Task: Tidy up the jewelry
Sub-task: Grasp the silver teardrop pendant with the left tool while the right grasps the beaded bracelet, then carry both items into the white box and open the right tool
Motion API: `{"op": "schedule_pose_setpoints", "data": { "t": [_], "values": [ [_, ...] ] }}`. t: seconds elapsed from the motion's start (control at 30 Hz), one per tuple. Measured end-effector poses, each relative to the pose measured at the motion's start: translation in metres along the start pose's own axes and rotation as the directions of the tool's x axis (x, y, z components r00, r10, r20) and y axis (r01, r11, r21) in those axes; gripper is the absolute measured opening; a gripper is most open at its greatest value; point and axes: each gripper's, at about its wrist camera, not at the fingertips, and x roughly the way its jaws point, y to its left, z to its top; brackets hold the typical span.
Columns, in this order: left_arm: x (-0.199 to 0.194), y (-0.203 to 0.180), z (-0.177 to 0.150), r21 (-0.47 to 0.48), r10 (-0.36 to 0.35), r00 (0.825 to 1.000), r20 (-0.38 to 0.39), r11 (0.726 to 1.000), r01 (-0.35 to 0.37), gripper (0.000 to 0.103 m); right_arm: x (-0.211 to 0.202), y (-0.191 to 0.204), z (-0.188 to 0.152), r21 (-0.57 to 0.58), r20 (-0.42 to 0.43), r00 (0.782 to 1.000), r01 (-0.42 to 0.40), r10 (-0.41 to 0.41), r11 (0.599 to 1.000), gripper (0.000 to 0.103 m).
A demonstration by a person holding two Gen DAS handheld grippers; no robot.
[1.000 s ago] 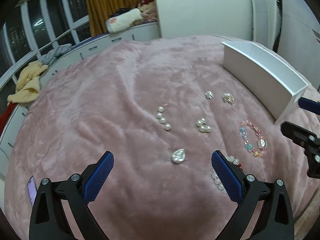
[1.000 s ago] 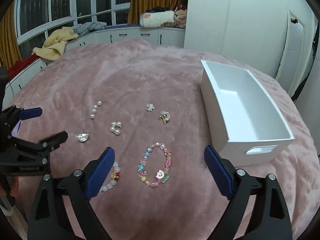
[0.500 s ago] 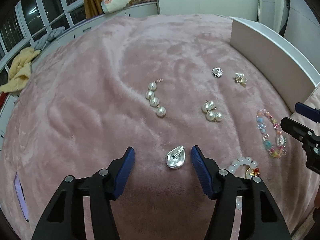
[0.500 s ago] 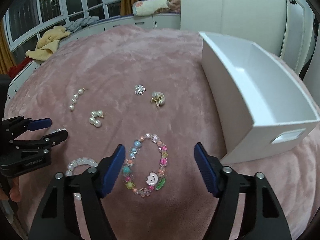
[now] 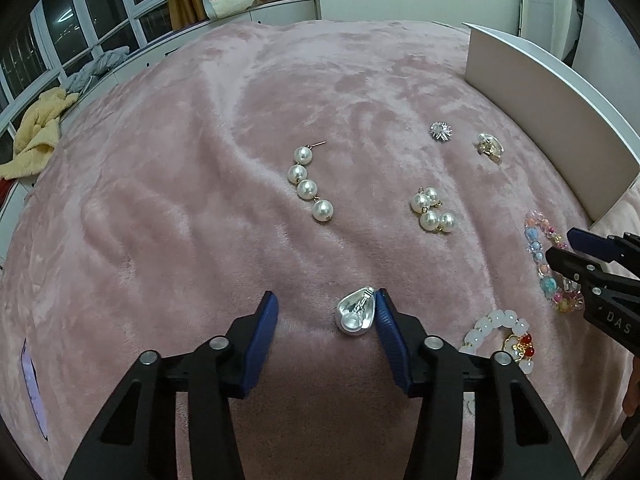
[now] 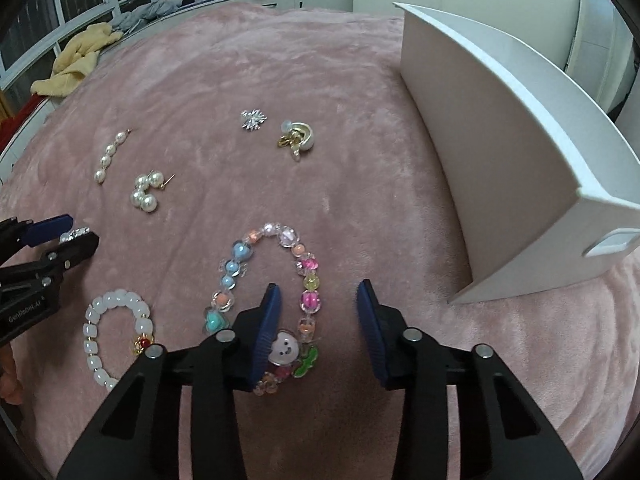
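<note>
On the pink blanket [image 5: 200, 200], a silver earring [image 5: 355, 313] is flanked by the part-open left gripper [image 5: 326, 318]; right of it, the colourful bracelet [image 6: 276, 300] is straddled by the part-open right gripper [image 6: 318, 322].

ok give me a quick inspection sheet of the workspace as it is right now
Surface: pink plush blanket, wrinkled.
Job's things: silver teardrop earring; pearl strand earring; pearl cluster earring; starburst stud; gold earring; colourful bead bracelet; white bead bracelet; white bin, upright.
Clutter: yellow towel on the window ledge.
Grippers: left gripper open around the teardrop earring; right gripper open over the colourful bracelet.
Cables: nothing seen.
Surroundings: windows, white wardrobe.
</note>
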Motion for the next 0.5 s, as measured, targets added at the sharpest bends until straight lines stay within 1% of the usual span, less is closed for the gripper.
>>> {"op": "schedule_pose_setpoints", "data": {
  "t": [0.07, 0.1, 0.13, 0.17, 0.2, 0.23, 0.27, 0.33, 0.5],
  "values": [
    [-0.001, 0.002, -0.001, -0.013, -0.002, 1.000, 0.000, 1.000, 0.002, 0.046, 0.001, 0.000, -0.001, 0.005, -0.008, 1.000, -0.011, 0.011, 1.000, 0.024],
    [-0.001, 0.003, -0.001, -0.017, -0.001, 1.000, 0.000, 1.000, 0.001, 0.044, 0.001, -0.001, -0.002, 0.011, -0.010, 1.000, -0.019, 0.019, 1.000, 0.022],
    [-0.001, 0.002, -0.001, -0.018, 0.001, 1.000, -0.001, 1.000, -0.001, 0.042, 0.000, -0.002, -0.003, 0.017, -0.009, 1.000, -0.026, 0.026, 1.000, 0.016],
    [-0.001, 0.002, -0.001, -0.023, 0.001, 1.000, 0.001, 1.000, -0.001, 0.041, -0.001, -0.003, -0.004, 0.023, -0.006, 0.999, -0.031, 0.031, 0.999, 0.016],
    [-0.002, 0.003, -0.001, -0.029, -0.005, 1.000, 0.006, 1.000, 0.005, 0.037, -0.001, -0.003, -0.004, 0.026, -0.004, 0.999, -0.038, 0.039, 0.999, 0.015],
    [-0.003, 0.003, -0.002, -0.032, -0.007, 1.000, 0.008, 0.999, 0.007, 0.033, -0.002, -0.004, -0.004, 0.034, -0.003, 0.999, -0.053, 0.053, 0.998, 0.011],
    [-0.003, 0.003, -0.002, -0.037, -0.003, 1.000, 0.008, 0.999, 0.003, 0.031, -0.002, -0.004, -0.002, 0.042, -0.002, 0.998, -0.066, 0.066, 0.997, 0.011],
    [-0.004, 0.003, -0.001, -0.041, -0.009, 1.000, 0.007, 0.999, 0.010, 0.023, -0.005, -0.006, -0.003, 0.059, 0.001, 0.996, -0.086, 0.086, 0.995, 0.011],
    [-0.008, 0.010, 0.000, -0.062, -0.039, 0.999, 0.008, 0.997, 0.040, 0.023, -0.018, -0.004, -0.003, 0.069, 0.029, 0.992, -0.121, 0.119, 0.990, 0.011]
  ]
}}
